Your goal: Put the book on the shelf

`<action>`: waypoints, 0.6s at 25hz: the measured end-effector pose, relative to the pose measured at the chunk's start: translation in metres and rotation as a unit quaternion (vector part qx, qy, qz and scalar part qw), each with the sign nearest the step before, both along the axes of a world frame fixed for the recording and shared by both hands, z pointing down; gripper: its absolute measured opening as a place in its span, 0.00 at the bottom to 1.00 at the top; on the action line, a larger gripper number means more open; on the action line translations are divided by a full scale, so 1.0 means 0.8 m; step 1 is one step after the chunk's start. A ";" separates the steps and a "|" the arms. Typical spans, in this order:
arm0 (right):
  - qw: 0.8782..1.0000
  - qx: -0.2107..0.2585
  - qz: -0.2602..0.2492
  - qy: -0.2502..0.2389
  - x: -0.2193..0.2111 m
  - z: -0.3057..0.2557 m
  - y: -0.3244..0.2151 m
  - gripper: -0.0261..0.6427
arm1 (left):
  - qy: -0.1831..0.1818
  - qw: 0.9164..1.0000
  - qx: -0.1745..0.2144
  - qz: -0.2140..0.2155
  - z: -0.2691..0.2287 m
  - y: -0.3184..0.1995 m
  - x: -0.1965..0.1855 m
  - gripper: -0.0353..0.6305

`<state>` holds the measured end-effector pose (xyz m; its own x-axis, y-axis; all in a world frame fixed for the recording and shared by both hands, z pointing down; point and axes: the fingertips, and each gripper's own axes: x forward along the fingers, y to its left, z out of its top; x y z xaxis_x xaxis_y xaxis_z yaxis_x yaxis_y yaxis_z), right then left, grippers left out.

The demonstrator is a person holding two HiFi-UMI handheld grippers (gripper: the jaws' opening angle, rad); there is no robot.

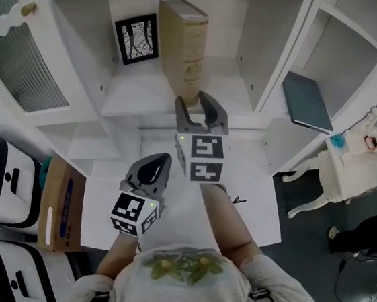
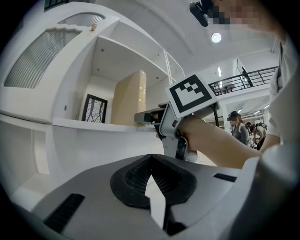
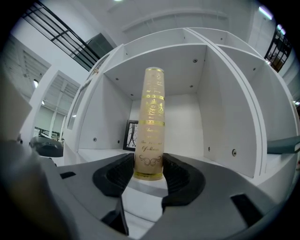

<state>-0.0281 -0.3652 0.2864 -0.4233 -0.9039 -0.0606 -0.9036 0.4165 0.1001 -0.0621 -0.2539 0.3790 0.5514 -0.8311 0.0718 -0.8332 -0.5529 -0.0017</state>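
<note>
Clamping the spine of the tall beige hardback book (image 3: 150, 117) in its jaws, the right gripper (image 3: 149, 171) steadies it upright on the white shelf (image 3: 101, 151); the left gripper (image 2: 151, 164) idles, jaws together and empty.

Big open hall with a staged home corner: white shelf unit (image 1: 134, 90) at centre, mezzanine railing (image 2: 241, 79) at right, bystanders (image 2: 240, 132) below it.

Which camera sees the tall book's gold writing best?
The right gripper view: the book stands upright and close, its gold-printed spine facing the camera. The head view shows it from above, with the lettering too small to read. The left gripper view shows only its plain side.
</note>
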 end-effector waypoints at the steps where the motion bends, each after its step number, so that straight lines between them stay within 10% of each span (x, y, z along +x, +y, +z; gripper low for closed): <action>1: 1.000 0.000 -0.006 0.007 -0.001 0.000 0.001 0.35 | 0.001 1.000 -0.002 0.000 0.003 0.001 0.001 0.09; 10: 0.998 0.028 -0.052 -0.013 0.014 0.017 0.049 0.34 | 0.005 1.000 -0.007 -0.005 0.025 0.016 0.002 0.09; 15: 0.993 0.023 -0.103 -0.056 0.017 0.048 0.100 0.14 | 0.010 1.000 -0.014 -0.005 0.036 0.031 0.001 0.09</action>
